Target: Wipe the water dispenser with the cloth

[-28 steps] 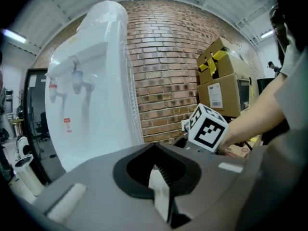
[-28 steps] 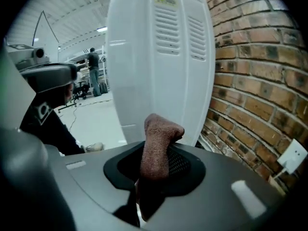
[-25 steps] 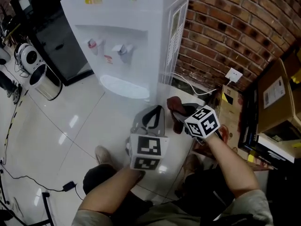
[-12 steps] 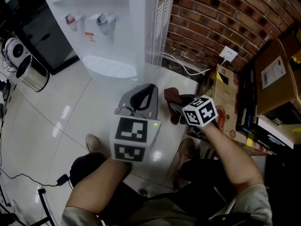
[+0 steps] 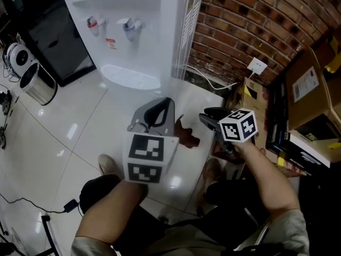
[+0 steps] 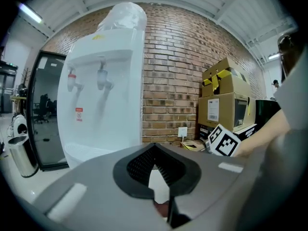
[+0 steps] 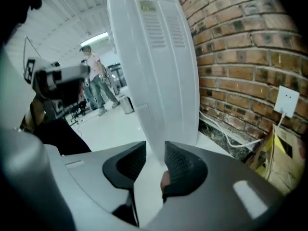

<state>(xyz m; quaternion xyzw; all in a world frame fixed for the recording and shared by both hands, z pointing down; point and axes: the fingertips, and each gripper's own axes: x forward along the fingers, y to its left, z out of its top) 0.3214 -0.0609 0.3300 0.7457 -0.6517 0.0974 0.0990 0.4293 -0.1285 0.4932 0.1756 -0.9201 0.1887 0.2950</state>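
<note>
The white water dispenser (image 5: pixel 138 31) stands against the brick wall, with two taps and a drip tray on its front. It fills the left gripper view (image 6: pixel 101 95) and its side panel rises ahead in the right gripper view (image 7: pixel 154 61). The brown cloth (image 5: pixel 186 135) lies loose low down between the two grippers, held by neither; a scrap of it shows under each pair of jaws (image 6: pixel 161 207) (image 7: pixel 165 179). My right gripper (image 5: pixel 206 116) (image 7: pixel 155 153) has just been opening and has nothing between its pads. My left gripper (image 5: pixel 169 101) (image 6: pixel 154 150) has its tips together and holds nothing.
A metal bin (image 5: pixel 36 84) and a black glass-door cabinet (image 5: pixel 53 41) stand left of the dispenser. A wall socket (image 5: pixel 257 65) with a white cable is on the brick wall (image 5: pixel 234 25). Cardboard boxes (image 5: pixel 309 89) are stacked at the right. People (image 7: pixel 94 81) stand far off.
The cloth was clamped in the right gripper; now it is out of the jaws, lower and to their left. The right jaws have opened and that gripper has shifted slightly right.
</note>
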